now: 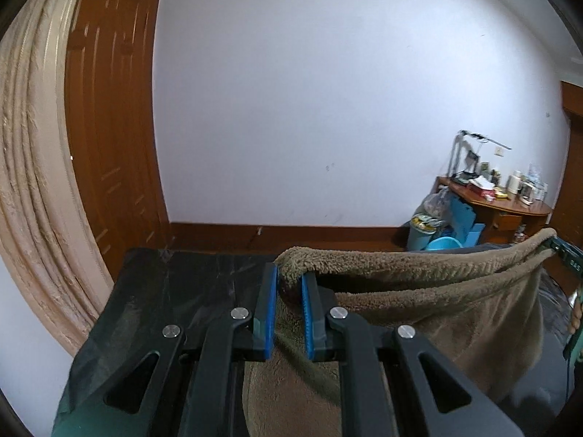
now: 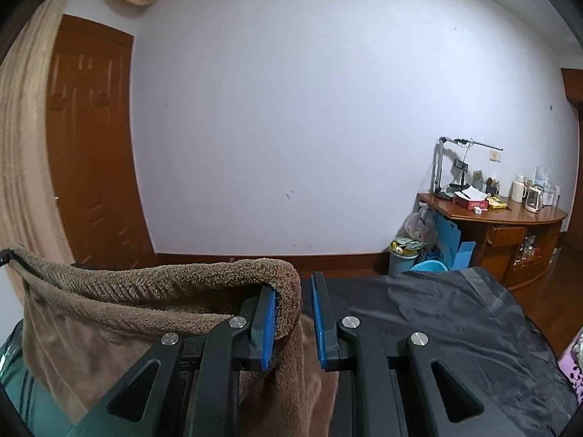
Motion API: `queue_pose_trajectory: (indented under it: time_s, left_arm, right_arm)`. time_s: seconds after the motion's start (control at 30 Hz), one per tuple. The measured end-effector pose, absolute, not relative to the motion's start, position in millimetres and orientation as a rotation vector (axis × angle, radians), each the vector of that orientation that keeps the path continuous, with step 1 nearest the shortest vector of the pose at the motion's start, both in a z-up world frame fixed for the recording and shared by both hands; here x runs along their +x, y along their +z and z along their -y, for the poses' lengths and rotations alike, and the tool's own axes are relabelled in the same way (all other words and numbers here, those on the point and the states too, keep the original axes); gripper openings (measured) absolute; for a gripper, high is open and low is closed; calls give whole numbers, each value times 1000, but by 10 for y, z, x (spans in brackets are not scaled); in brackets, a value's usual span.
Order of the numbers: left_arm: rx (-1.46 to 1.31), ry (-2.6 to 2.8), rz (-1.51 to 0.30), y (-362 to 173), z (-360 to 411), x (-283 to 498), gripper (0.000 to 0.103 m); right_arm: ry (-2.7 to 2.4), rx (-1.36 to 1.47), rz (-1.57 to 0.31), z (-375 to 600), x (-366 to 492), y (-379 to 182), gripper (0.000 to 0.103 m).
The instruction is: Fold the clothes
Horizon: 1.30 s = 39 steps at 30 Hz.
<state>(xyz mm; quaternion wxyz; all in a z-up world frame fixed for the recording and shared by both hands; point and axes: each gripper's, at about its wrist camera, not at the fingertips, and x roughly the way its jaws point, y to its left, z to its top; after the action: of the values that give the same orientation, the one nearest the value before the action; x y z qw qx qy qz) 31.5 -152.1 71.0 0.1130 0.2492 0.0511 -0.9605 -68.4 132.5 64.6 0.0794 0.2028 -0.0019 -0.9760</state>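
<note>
A brown fleece garment [image 1: 419, 291] hangs stretched between my two grippers above a dark covered table [image 1: 175, 291]. My left gripper [image 1: 289, 273] is shut on its left top corner, with fleece bunched between the blue pads. The other gripper shows at the far right edge [image 1: 566, 255]. In the right wrist view the garment [image 2: 127, 302] hangs to the left. My right gripper [image 2: 293, 287] holds its right top corner; the fleece drapes over the left pad [image 2: 267, 324] and fills the gap between the jaws.
The table's dark cloth [image 2: 437, 320] lies under the right gripper. Behind are a white wall, a wooden door [image 1: 109, 127], a beige curtain [image 1: 29, 182], a cluttered wooden desk [image 2: 510, 218], a bin [image 2: 402, 255] and a blue basin [image 1: 442, 244].
</note>
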Motion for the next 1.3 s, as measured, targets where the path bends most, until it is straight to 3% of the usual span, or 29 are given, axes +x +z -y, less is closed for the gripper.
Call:
queue_pose_trajectory:
  time_s: [0.37, 0.5, 0.67, 0.73, 0.83, 0.97, 1.03, 1.13, 1.17, 1.23, 1.3]
  left_arm:
    - [1033, -2591, -193, -139, 1665, -969, 14]
    - [1145, -2509, -190, -530, 1669, -1180, 19]
    - [1220, -2447, -151, -727, 1671, -1237, 40]
    - [1254, -2455, -170, -716, 1702, -1204, 58]
    - [1323, -2546, -386, -647, 1901, -1076, 76]
    - [1318, -2760, -711, -457, 2140, -763, 81]
    - [1281, -2825, -675, -359, 2152, -637, 82]
    - [1244, -2878, -429, -239, 2003, -480, 82]
    - [1241, -2874, -316, -221, 1916, -445, 82]
    - [1244, -2861, -151, -202, 1737, -407, 82]
    - [1258, -2851, -26, -237, 1654, -466, 82]
  right_arm:
    - [-2968, 1014, -89, -949, -1892, -273, 19]
    - [-2906, 1186, -28, -996, -1990, -501, 19]
    - [-2803, 1342, -76, -993, -2062, -655, 19]
    - [-2789, 1362, -106, -974, -2030, -683, 21]
    - [-2760, 1348, -70, -1029, -2007, -676, 21]
    - [-2686, 1276, 97, -1239, -1846, -529, 23]
    - [-2656, 1204, 135, -1328, -1690, -406, 27]
    - [-2625, 1120, 74, -1337, -1471, -278, 35]
    - [-2617, 1093, 40, -1321, -1370, -229, 48]
    - [-2601, 1048, 7, -1343, -1285, -174, 62]
    - [-2579, 1026, -32, -1338, -1193, -145, 63]
